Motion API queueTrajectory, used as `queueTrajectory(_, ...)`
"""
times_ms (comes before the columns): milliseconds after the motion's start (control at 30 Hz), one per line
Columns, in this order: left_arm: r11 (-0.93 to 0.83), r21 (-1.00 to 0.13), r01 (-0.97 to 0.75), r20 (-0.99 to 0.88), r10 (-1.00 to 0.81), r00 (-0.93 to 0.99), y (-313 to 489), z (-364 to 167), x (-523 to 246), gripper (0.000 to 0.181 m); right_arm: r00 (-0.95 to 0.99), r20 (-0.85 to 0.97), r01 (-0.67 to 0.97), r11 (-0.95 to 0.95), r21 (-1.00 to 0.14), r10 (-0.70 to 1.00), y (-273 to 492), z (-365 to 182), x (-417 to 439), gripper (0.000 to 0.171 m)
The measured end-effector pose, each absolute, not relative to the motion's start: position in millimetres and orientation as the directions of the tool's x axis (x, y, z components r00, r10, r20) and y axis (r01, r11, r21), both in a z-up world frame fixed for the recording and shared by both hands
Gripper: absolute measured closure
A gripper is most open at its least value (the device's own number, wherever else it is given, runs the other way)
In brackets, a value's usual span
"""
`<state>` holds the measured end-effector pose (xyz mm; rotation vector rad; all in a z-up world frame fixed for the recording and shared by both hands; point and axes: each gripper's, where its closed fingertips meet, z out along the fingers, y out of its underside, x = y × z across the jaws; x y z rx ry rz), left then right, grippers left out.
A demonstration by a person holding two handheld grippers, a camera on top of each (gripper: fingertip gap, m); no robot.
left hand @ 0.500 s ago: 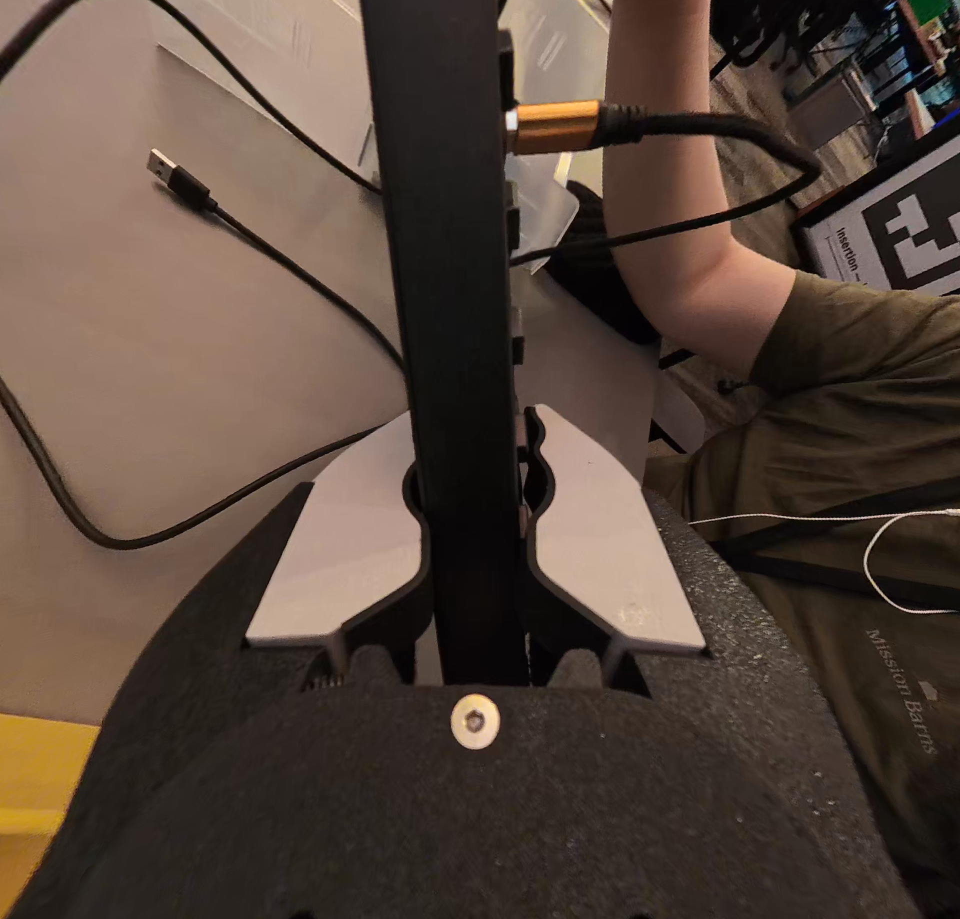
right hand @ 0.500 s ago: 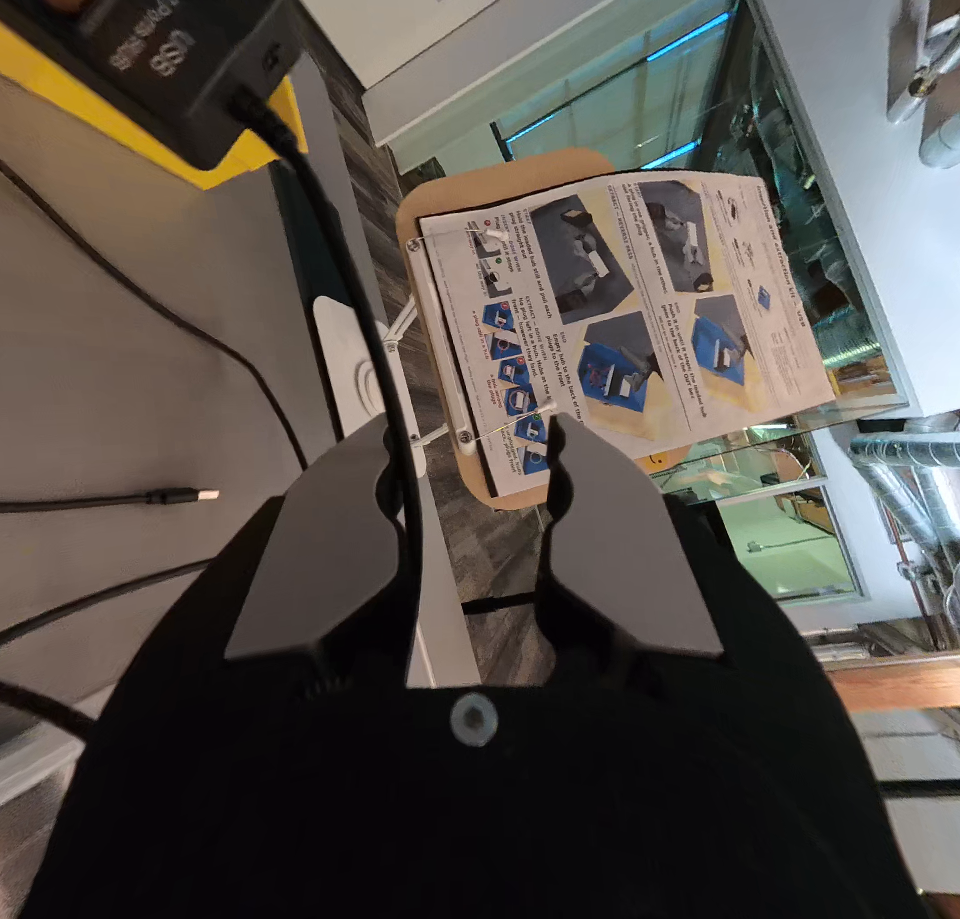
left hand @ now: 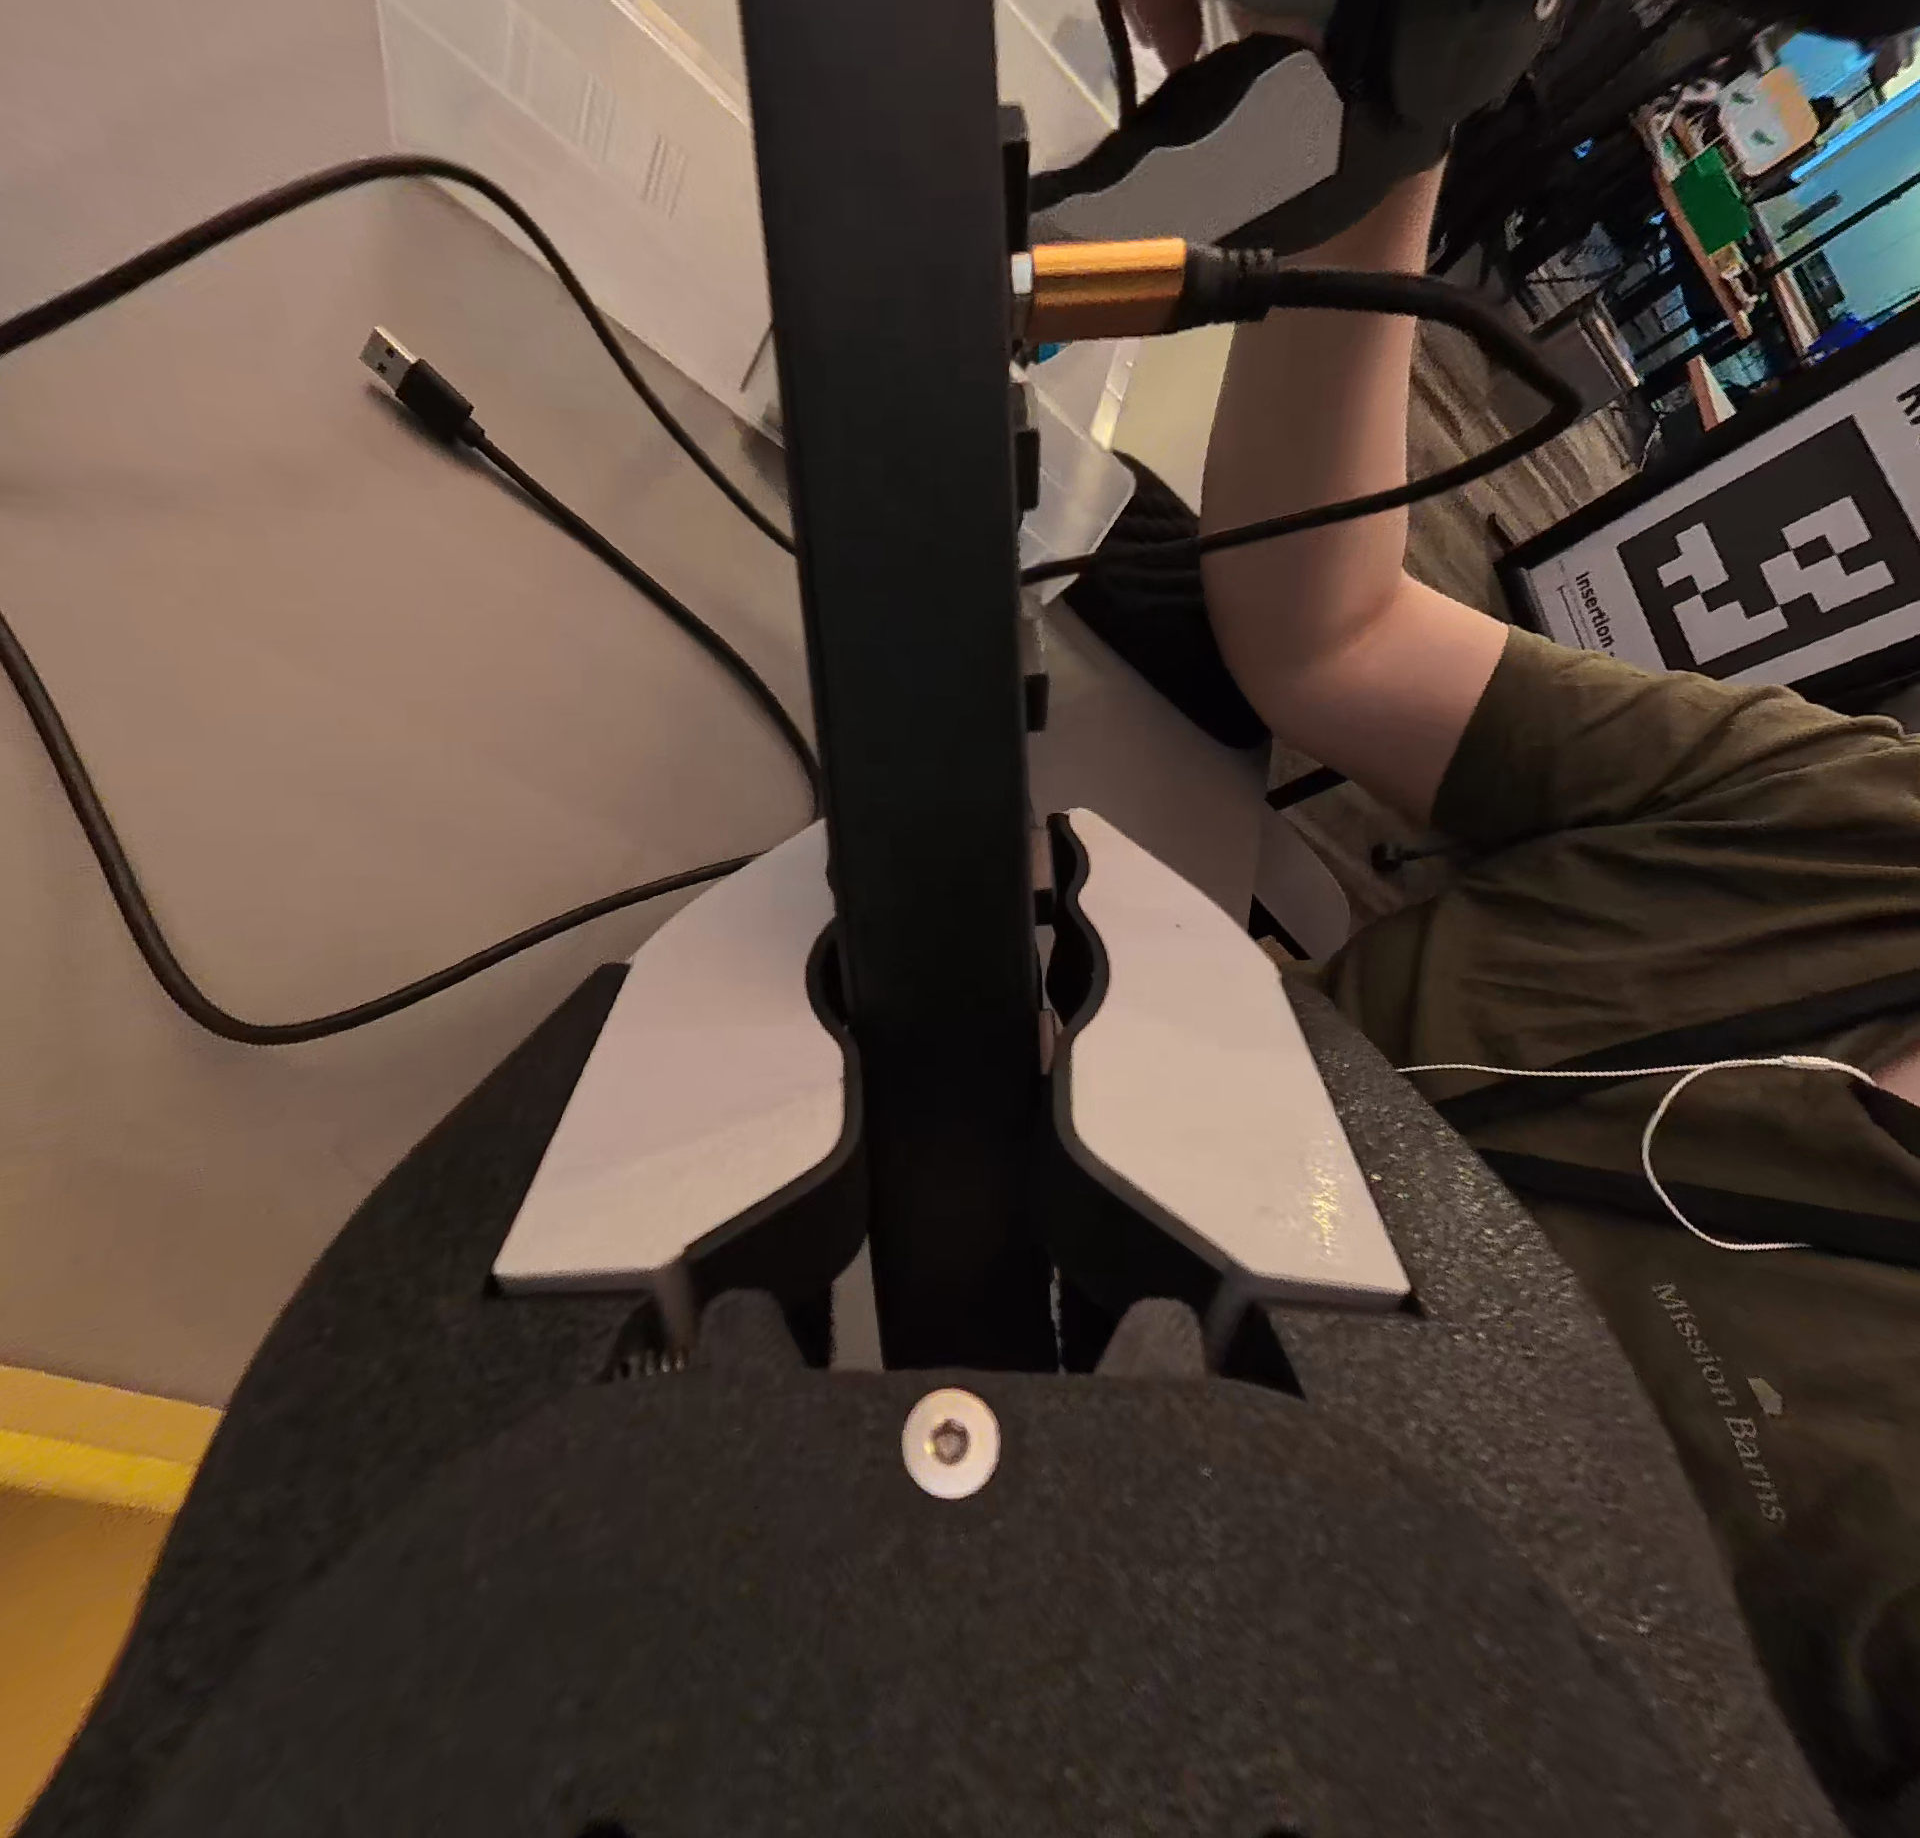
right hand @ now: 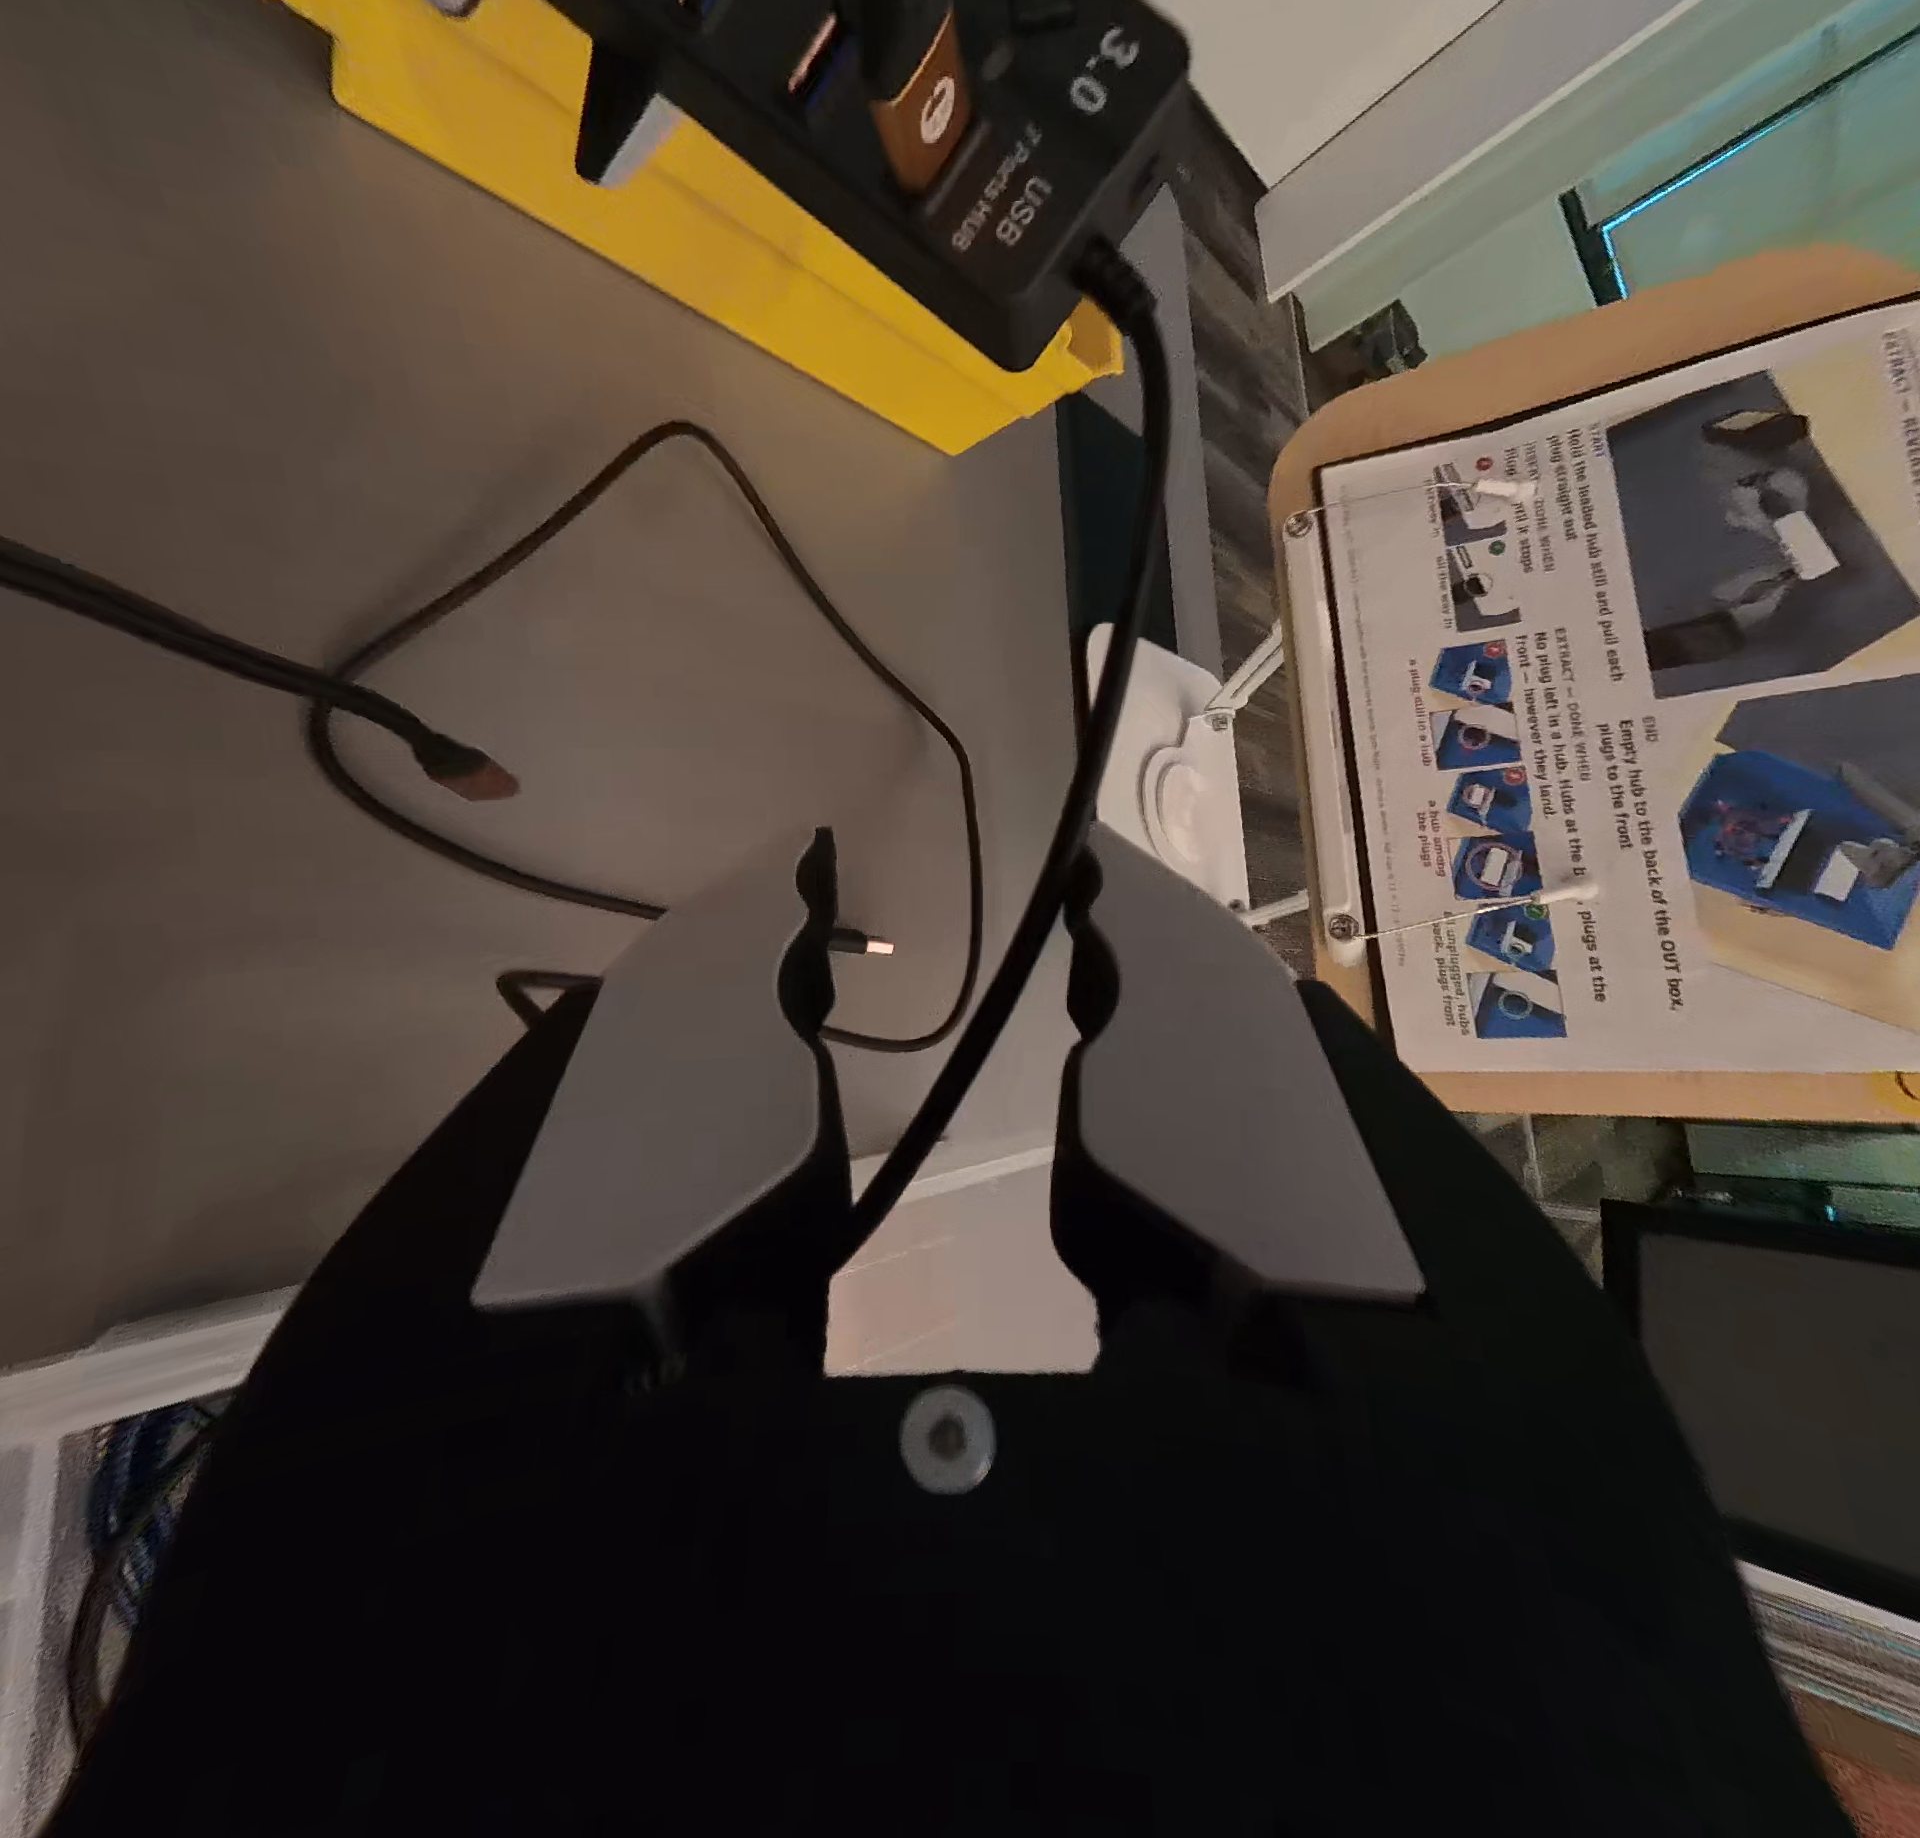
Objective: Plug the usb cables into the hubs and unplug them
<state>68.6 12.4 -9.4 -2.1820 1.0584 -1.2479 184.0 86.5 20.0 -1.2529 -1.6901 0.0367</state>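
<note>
My left gripper [left hand: 940, 832] is shut on a long black USB hub [left hand: 894, 438], which stands up out of the jaws, seen edge-on. An orange USB plug [left hand: 1101, 287] sits in a port on the hub's right side. In the right wrist view the hub [right hand: 1039, 157] is at the top with the orange plug [right hand: 925, 115] in it. My right gripper [right hand: 951, 853] is open and empty, and the hub's black cable [right hand: 1101, 645] hangs loosely between its fingers. The right gripper also shows in the left wrist view [left hand: 1247, 126], just above the orange plug.
Loose cables lie on the grey table: a black USB plug [left hand: 416, 386], a reddish plug [right hand: 468, 770] and a small plug [right hand: 862, 947]. A yellow bin [right hand: 727, 261] is behind the hub. An instruction sheet on a clipboard [right hand: 1558, 749] stands right. A person's arm [left hand: 1330, 562] is close. The grippers' ends are close to 15 centimeters from one another.
My right gripper has moved closer to the hub, now beside the orange plug. The hub and plug fill more of the right wrist view. The left gripper still holds the hub.
</note>
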Motion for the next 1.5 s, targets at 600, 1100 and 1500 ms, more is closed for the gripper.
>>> queueTrajectory(600,-0.637,-0.677,-0.368,0.592,-0.769,0.242,5.5,1.8,78.4,0.149,0.104,0.688,0.465,0.576,-0.672,0.719,61.6,69.8,167.7,0.118)
queueTrajectory(1100,-0.603,-0.784,-0.147,0.547,-0.784,0.295,32.6,33.4,67.2,0.15,-0.028,0.0,-0.01,0.0,-1.0,1.0,-80.1,186.6,155.2,0.119)
queueTrajectory(1500,-0.429,-0.903,0.035,0.402,-0.813,0.421,66.5,63.6,73.9,0.15,0.501,-0.119,-0.026,-0.122,-0.992,0.858,32.7,113.2,80.6,0.119)
